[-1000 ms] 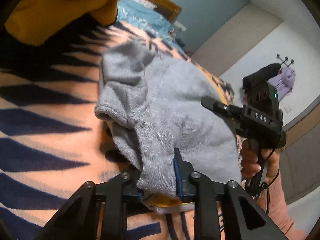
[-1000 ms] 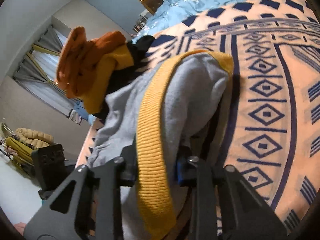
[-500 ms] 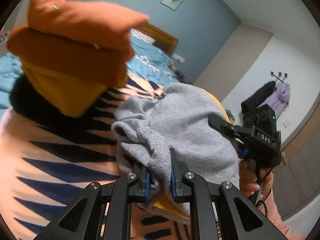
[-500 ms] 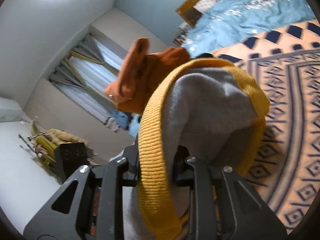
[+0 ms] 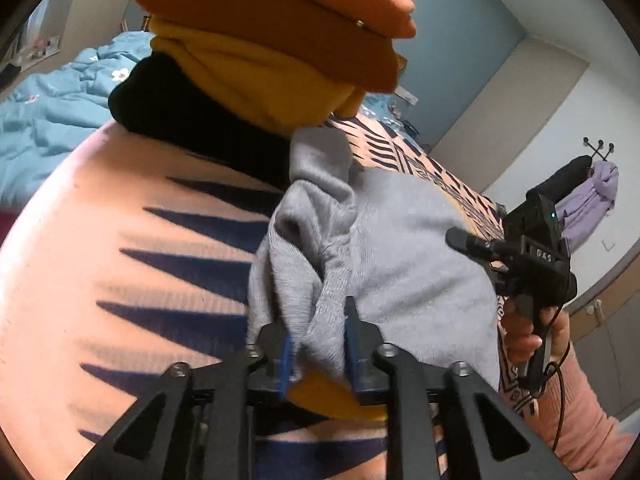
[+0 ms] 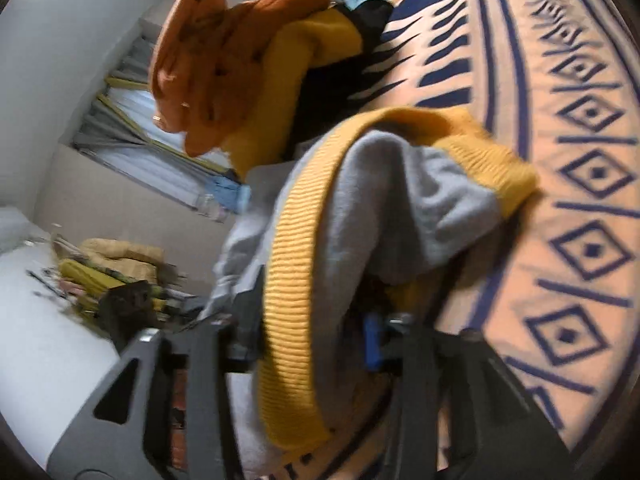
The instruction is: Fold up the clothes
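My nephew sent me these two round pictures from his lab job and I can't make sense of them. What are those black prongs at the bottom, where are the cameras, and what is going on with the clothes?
There is no robot here. A person holds a two-fingered gripping tool in each hand, and each tool carries a wide-angle camera looking out along its fingers; that is why the pictures look round. The black prongs are those fingers.

One picture comes from the left gripper, the other from the right gripper. In the left view you can also see the person's hand holding the right tool.

Both grippers are shut on one grey sweater with a mustard-yellow ribbed hem. It hangs bunched between them over a peach and navy patterned blanket. Behind it sits a stack of folded clothes: orange on top, then yellow, then black.
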`<state>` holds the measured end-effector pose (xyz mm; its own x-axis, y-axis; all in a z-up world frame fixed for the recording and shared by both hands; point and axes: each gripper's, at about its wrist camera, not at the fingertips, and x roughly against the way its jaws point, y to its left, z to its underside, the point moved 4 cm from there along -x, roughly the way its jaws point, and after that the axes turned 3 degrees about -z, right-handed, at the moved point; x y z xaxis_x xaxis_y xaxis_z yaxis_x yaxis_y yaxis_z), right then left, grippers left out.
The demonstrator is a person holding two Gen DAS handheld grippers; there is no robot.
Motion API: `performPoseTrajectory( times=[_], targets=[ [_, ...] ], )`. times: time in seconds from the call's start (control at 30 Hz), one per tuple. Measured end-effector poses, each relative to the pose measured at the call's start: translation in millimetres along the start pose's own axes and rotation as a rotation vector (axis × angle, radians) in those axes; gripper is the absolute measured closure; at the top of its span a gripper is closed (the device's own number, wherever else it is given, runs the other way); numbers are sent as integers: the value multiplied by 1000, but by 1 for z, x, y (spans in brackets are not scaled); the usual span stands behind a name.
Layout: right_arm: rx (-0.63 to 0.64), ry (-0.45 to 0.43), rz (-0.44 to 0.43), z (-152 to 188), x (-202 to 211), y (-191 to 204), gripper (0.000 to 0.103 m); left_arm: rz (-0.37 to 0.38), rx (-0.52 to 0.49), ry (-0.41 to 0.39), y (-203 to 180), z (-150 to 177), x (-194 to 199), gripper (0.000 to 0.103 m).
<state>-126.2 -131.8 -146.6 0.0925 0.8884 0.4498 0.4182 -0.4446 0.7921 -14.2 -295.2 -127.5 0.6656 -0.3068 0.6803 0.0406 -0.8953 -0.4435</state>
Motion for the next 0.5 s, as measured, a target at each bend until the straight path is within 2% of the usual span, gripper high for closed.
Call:
performPoseTrajectory(
  times=[0.03, 0.07, 0.1, 0.17, 0.3, 0.33, 0.37, 0.4, 0.5],
  targets=[
    [7, 9, 38, 0, 0, 0, 35, 4, 11, 2, 1, 0, -1, 54],
    [15, 26, 63, 1, 0, -1, 33, 7, 21, 4, 2, 0, -2, 40],
    [6, 26, 62, 1, -1, -2, 33, 10, 30, 7, 2, 0, -3, 34],
    [-13, 24, 58, 0, -1, -6, 33, -5, 29, 16, 3, -1, -7, 34],
    [7, 13, 94, 4, 6, -3, 33, -63, 28, -35, 0, 5, 3, 33],
    [51, 5, 133, 7, 13, 3, 33, -108, -7, -60, -5, 7, 10, 31],
    [97, -4, 172, 11, 20, 9, 33, -160, -43, -86, -11, 10, 17, 20],
    [127, -14, 200, 13, 24, 13, 33, -198, -77, -115, -19, 13, 24, 15],
    [268, -67, 280, 27, 43, 40, 30, -237, -148, -169, -45, 22, 40, 15]
  ],
)
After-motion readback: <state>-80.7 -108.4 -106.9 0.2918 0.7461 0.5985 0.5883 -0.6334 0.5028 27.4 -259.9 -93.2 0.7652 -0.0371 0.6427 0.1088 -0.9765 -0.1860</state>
